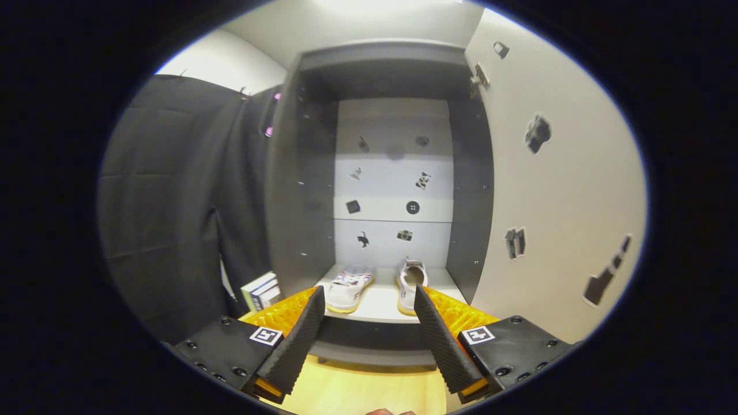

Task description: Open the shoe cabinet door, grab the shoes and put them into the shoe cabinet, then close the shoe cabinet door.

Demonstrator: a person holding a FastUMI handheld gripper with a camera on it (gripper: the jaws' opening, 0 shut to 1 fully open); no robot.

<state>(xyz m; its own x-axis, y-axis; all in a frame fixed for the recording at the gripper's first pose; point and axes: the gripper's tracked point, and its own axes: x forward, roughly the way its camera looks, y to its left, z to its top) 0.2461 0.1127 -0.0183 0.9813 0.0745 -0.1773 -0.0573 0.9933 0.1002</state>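
tool (364, 300) spread empty, shoes (377, 284) lengthwise in cabinet (470, 230)

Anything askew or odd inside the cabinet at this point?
Slightly: the left shoe lies angled, not parallel to the right shoe on the bottom shelf. The door stands open; the claw is open, holding nothing.

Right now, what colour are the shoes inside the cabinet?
Mostly white, the left shoe with small coloured markings, the right shoe plain white; clearest in the gripper view.
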